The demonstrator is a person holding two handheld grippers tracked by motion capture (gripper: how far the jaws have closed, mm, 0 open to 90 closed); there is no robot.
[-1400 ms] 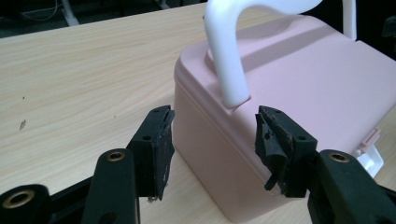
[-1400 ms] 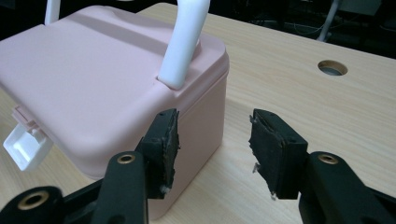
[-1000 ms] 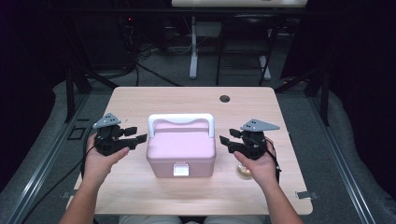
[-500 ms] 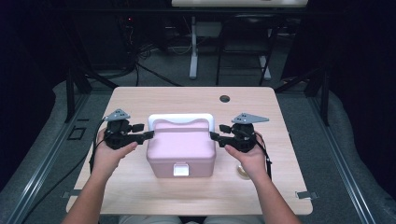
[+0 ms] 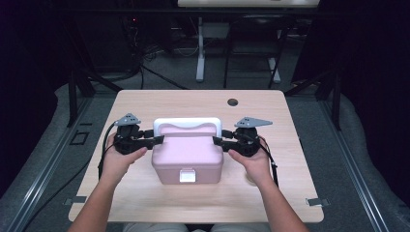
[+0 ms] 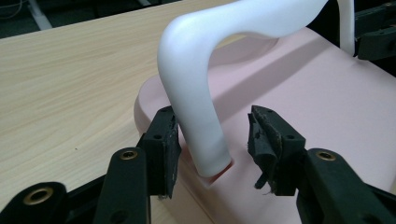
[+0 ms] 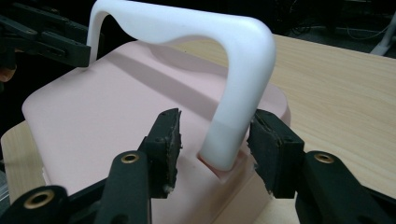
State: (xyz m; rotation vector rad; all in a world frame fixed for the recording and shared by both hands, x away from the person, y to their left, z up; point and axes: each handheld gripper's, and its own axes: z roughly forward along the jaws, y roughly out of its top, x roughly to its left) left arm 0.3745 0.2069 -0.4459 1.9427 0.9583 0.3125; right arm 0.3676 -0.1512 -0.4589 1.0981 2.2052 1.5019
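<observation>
Two hand-held black grippers stand at the two short ends of a pale pink plastic box with rounded corners, which sits near the middle of the light wooden table; the person's forearms come from the near edge of the table toward the box; on the near side wall of the box there is a small white latch; the left gripper is at the left end of the box, its jaws apart, one on each side of the left foot of the white arched plastic handle; the left jaw is touching or almost touching this foot, the other jaw is clearly apart from it; the right gripper is at the right end of the box, also with jaws apart around the right foot of the handle; the right jaw seems to touch it, the left one does not; behind the box, near the far edge of the table, there is a small dark round hole.
</observation>
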